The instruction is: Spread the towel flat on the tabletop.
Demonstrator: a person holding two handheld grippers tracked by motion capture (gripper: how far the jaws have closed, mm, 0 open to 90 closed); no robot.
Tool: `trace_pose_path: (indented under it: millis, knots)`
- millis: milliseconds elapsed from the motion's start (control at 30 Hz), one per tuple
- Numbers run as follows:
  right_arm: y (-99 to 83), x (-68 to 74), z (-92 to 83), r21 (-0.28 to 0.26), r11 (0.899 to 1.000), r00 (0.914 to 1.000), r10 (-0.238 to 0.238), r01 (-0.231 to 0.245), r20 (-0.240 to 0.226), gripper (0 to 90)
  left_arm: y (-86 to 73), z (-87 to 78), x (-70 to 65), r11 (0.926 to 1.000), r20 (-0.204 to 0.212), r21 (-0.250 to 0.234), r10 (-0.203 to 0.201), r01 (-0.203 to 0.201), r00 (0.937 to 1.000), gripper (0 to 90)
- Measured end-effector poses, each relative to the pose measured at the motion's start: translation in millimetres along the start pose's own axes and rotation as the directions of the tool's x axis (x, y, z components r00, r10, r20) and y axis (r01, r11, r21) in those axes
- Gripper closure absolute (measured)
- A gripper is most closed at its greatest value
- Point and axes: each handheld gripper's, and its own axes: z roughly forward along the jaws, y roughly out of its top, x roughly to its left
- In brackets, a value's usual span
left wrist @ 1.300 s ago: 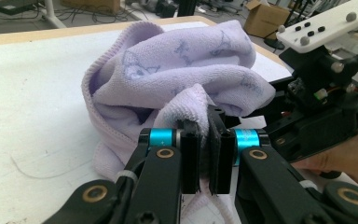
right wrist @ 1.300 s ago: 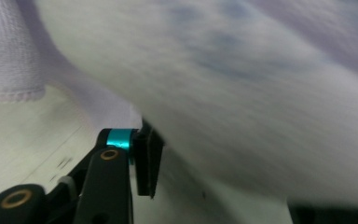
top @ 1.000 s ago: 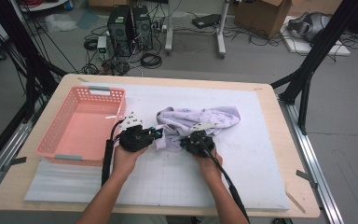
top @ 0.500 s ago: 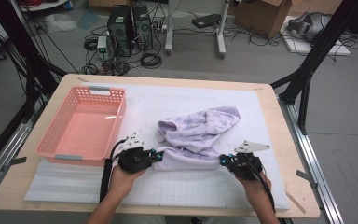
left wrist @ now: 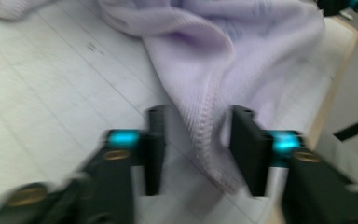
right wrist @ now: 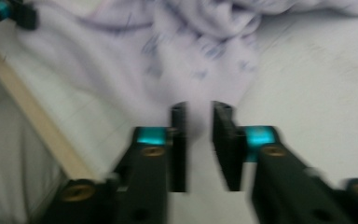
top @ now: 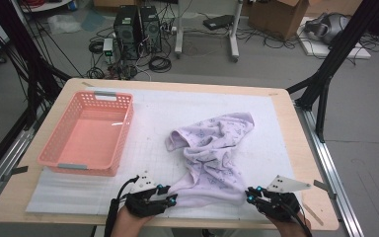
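1. Cables, computer towers (top: 138, 27) and a cardboard box sat on the floor beyond the surface (top: 296, 128), which carried a white mat.
2. I saw the lilac garment (top: 212, 153) lying crumpled right of centre on the mat, its lower hem drawn toward the near edge between my two grippers.
3. On the left gripper (top: 170, 200) the fingers had just been opening; they stood about half apart with the garment's ribbed hem (left wrist: 205, 140) lying loose between them, neither finger pressing on it.
4. On the right gripper (top: 249, 196) the fingers had also just been opening; they showed a narrow gap at the other hem corner (right wrist: 196, 116), and I judged the cloth was no longer pinched.
5. To do this step well, I judged both corners should be let go cleanly and level, then the hands lifted straight clear so the spread hem would not drag or bunch again.
6. I noted the pink basket (top: 54, 158) on the left of the mat, well apart from the garment, with nothing inside it.
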Motion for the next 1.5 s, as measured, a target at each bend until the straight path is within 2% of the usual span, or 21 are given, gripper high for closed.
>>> trace_pose_path:
  millis: [67,100,200,333,433,467,500,533,567,600,633,733,800,867,967,1067,1167,1267,1400,1467,1500]
  knots:
    - [1.8,-9.1,-4.6,-0.061,0.997,0.9985,0.054,-0.053,0.013,65.8,9.3,0.9,2.0,0.9998,0.002,-0.02,0.008,-0.008,1.0,44.9]
    - [2.9,-13.7,-6.8,-0.082,0.994,0.9971,0.069,-0.066,0.033,66.3,14.3,3.5,3.1,0.9997,0.009,-0.023,0.01,-0.01,0.9999,44.5]
    - [4.3,-30.5,-5.4,-0.097,0.991,0.9913,0.097,-0.088,0.089,67.1,30.5,20.8,6.2,0.9999,0.033,0.002,0.015,-0.015,0.9993,43.1]
    - [1.7,-47.4,5.0,-0.1,0.989,0.987,0.121,-0.11,0.106,63.9,45.2,54.9,4.3,0.9979,0.069,0.064,0.004,-0.008,0.9976,43.6]
    - [0.5,-53.4,9.6,-0.102,0.988,0.985,0.131,-0.12,0.112,58.3,49.6,77.4,-1.0,0.9914,0.06,0.125,0.032,-0.04,0.9976,45.3]
    - [-0.2,-54.9,10.8,-0.103,0.987,0.984,0.133,-0.121,0.119,55.4,49.7,82.8,-2.4,0.9869,0.053,0.149,0.054,-0.062,0.9971,48.3]
    - [-1.1,-56.2,11.8,-0.104,0.986,0.9827,0.143,-0.131,0.118,52.5,49.1,85.7,-4.1,0.9853,0.023,0.149,0.08,-0.082,0.9965,54.4]
    - [-2.3,-57.4,12.8,-0.108,0.985,0.9817,0.147,-0.134,0.122,51.5,49.9,84.9,-3.3,0.9859,-0.003,0.148,0.079,-0.078,0.9968,64.6]
    - [-3.5,-58.1,13.7,-0.105,0.985,0.9815,0.147,-0.135,0.123,51.6,50.7,82.7,-0.3,0.9872,0.006,0.146,0.063,-0.063,0.998,77.4]
    - [-4.7,-58.3,14.4,-0.098,0.986,0.9808,0.15,-0.138,0.125,51.6,50.4,79.6,1.3,0.9895,-0.006,0.131,0.063,-0.062,0.998,82.5]
    - [-5.7,-59.2,15.3,-0.093,0.987,0.9812,0.146,-0.135,0.127,52.3,49.6,75.3,3.4,0.9905,-0.02,0.118,0.073,-0.07,0.9971,83.9]
    - [-7.2,-61.8,16.8,-0.074,0.987,0.9801,0.15,-0.142,0.13,56.5,45.7,54.9,14.1,0.9979,-0.06,0.049,0.044,-0.041,0.9972,84.6]
    - [-6.2,-63.7,18.5,-0.074,0.986,0.979,0.155,-0.146,0.132,59.0,42.9,37.5,24.9,0.9998,-0.091,0.004,0.021,-0.021,0.9956,84.8]
    - [-3.9,-64.1,23.0,-0.065,0.987,0.979,0.156,-0.149,0.131,60.0,39.9,22.7,34.7,0.9999,-0.123,-0.016,0.0,-0.002,0.9924,85.8]
    - [1.9,-63.1,36.4,-0.027,0.99,0.9815,0.143,-0.14,0.128,64.6,35.5,9.0,42.8,0.9993,-0.146,-0.036,-0.018,0.013,0.9891,85.9]
    - [10.1,-58.7,54.7,0.018,0.994,0.9883,0.108,-0.11,0.108,68.3,32.3,4.5,43.8,0.9987,-0.141,-0.048,-0.023,0.016,0.9898,85.9]
    - [20.1,-47.8,71.8,0.044,0.996,0.9953,0.076,-0.079,0.06,67.0,30.7,4.1,42.1,0.9987,-0.153,-0.051,-0.001,-0.007,0.9882,85.8]
    - [29.3,-36.7,85.2,0.054,0.996,0.9979,0.065,-0.064,-0.008,60.5,28.4,2.0,43.7,0.9983,-0.159,-0.058,-0.003,-0.007,0.9873,85.8]
    - [38.4,-26.0,98.9,0.066,0.996,0.9962,0.062,-0.058,-0.061,50.4,25.3,0.9,45.1,0.9981,-0.145,-0.061,-0.007,-0.002,0.9894,85.5]
    - [40.6,-17.6,102.5,0.079,0.997,0.9995,0.02,-0.018,-0.023,50.3,25.6,1.0,45.1,0.9976,-0.137,-0.07,-0.011,0.001,0.9905,85.3]
    - [40.9,-14.1,102.9,0.083,0.997,1.0,0.006,-0.006,-0.005,53.6,25.7,1.2,45.1,0.9974,-0.134,-0.072,-0.011,0.001,0.9909,85.3]
